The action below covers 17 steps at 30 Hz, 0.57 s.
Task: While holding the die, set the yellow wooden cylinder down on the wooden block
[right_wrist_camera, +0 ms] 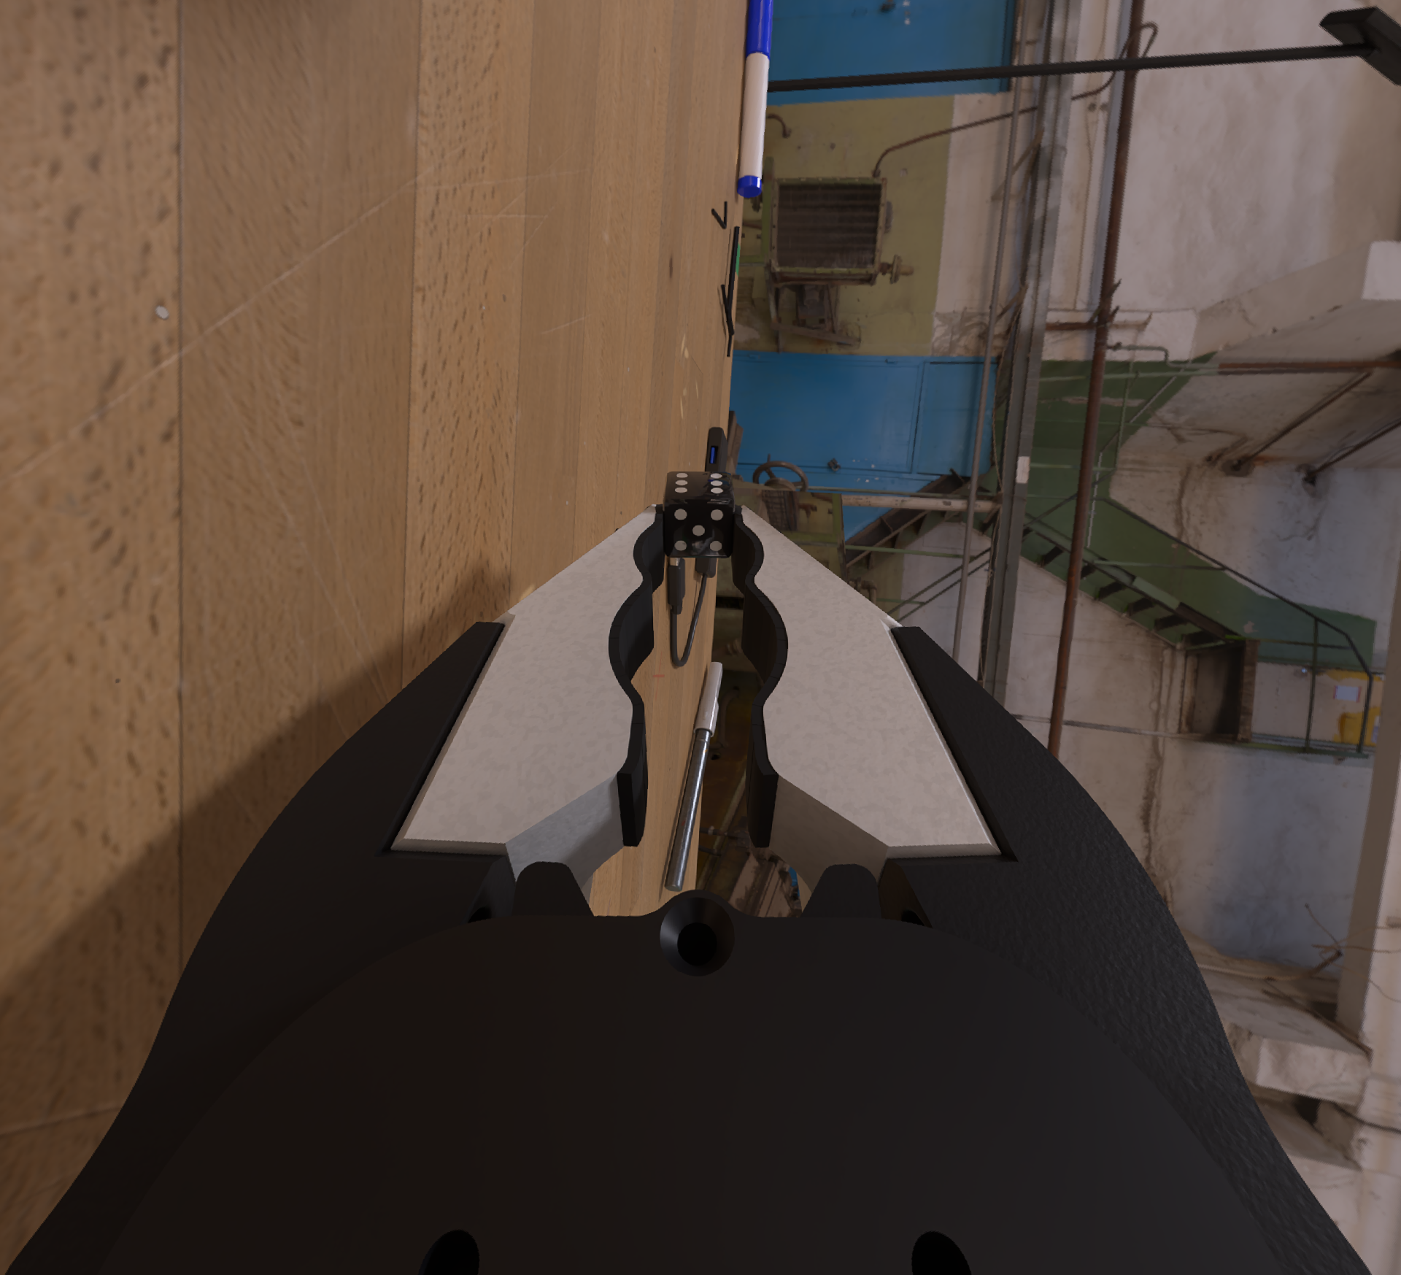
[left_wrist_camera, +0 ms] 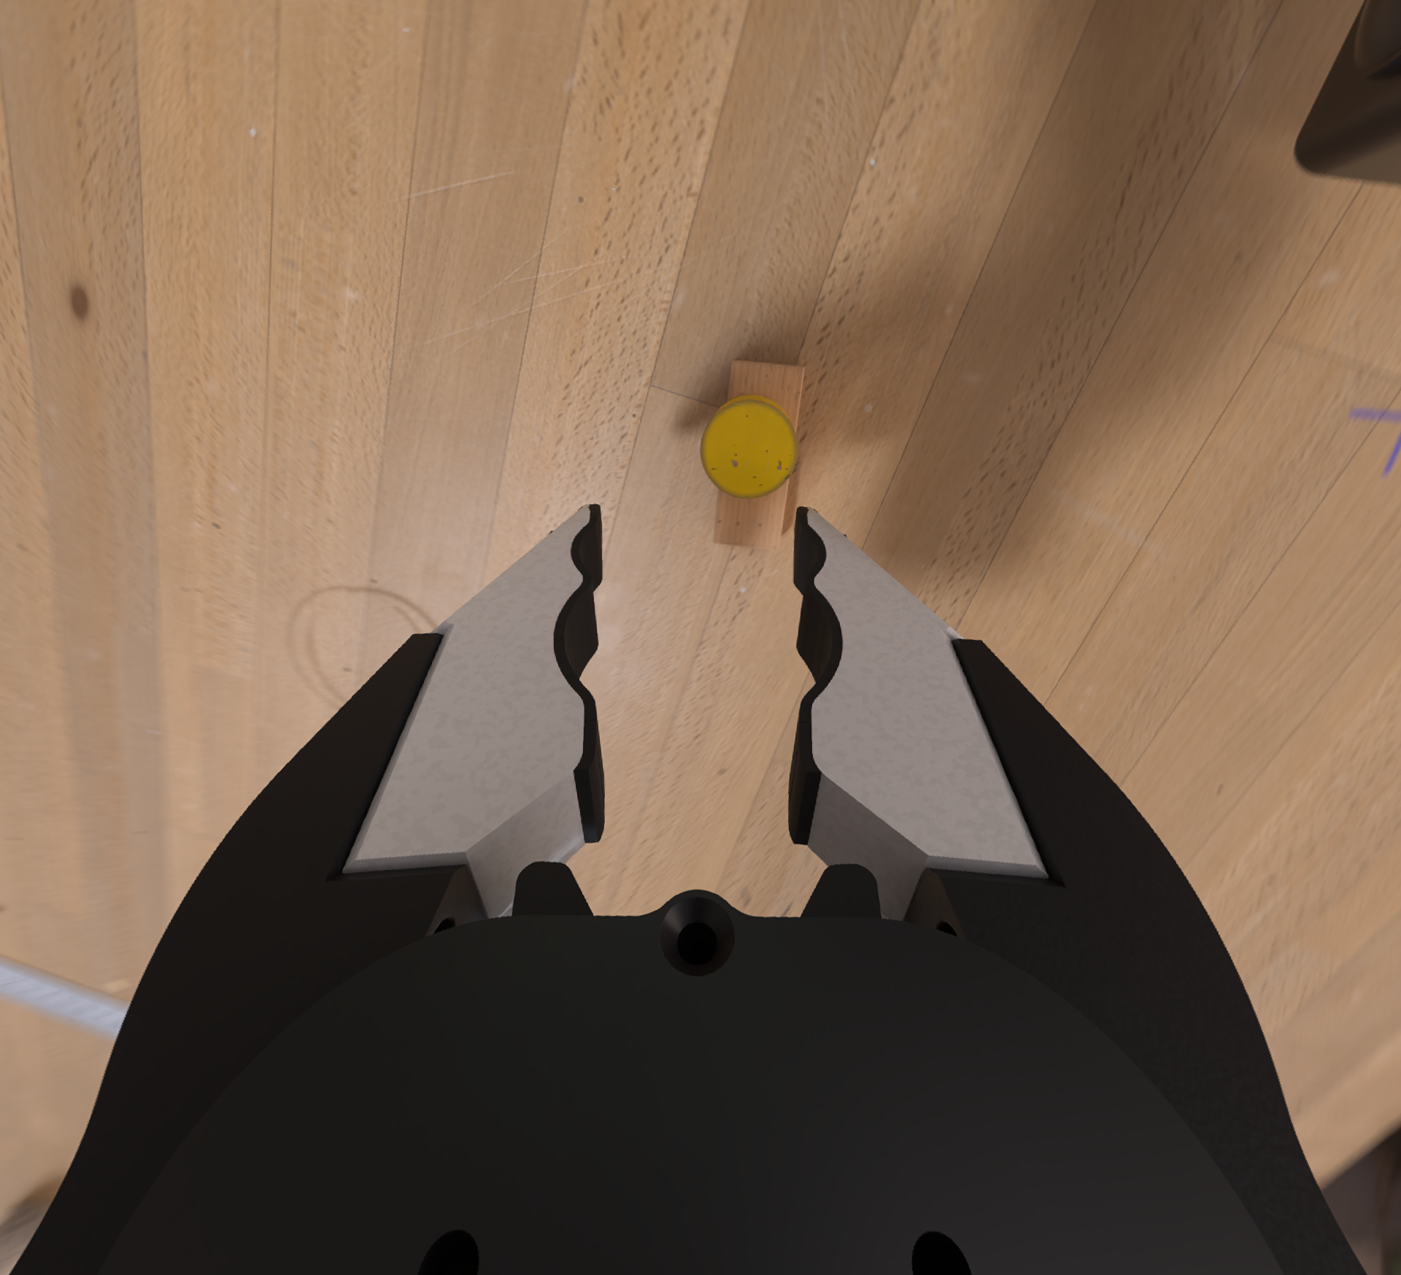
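Left fingers (left_wrist_camera: 694, 526) released above cylinder (left_wrist_camera: 748, 445) hiding block (left_wrist_camera: 758, 517); right fingers (right_wrist_camera: 697, 518) grasp die (right_wrist_camera: 697, 514).

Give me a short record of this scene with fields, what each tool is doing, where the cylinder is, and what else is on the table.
left tool: open, empty, above the table
right tool: shut on the black die at its fingertips
yellow cylinder: standing upright on the wooden block, released
wooden block: flat on the wooden table
other items: blue and white marker, silver pen near the table's edge
task state: cylinder appears placed, die held
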{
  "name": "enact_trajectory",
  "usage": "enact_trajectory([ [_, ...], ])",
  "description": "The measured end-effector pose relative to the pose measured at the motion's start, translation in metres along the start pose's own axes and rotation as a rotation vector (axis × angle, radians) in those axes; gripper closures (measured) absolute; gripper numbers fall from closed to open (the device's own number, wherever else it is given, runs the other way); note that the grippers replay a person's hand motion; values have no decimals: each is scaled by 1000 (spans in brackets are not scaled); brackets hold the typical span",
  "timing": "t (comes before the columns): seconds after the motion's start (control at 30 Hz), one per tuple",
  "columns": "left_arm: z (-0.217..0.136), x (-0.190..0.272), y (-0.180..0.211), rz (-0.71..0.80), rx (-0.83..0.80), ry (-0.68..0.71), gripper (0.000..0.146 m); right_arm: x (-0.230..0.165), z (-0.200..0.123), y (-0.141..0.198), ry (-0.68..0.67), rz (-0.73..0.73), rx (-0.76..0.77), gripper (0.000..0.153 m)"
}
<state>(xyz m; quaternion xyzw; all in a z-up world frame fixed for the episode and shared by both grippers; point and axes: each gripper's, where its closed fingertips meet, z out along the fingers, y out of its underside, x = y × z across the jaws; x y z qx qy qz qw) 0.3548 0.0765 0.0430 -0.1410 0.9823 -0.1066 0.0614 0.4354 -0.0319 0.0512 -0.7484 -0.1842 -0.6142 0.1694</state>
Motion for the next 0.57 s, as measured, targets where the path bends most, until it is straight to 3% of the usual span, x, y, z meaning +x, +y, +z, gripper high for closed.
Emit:
enact_trajectory([
  [0.27,14,14,9,-365,386,-32,89,5,0,-3,39,14,-23,136],
  [0.47,24,19,11,-245,381,-102,92,5,-4,-9,56,12,-16,136],
  [0.57,28,23,8,-256,402,-45,95,4,-6,-13,54,16,-13,136],
])
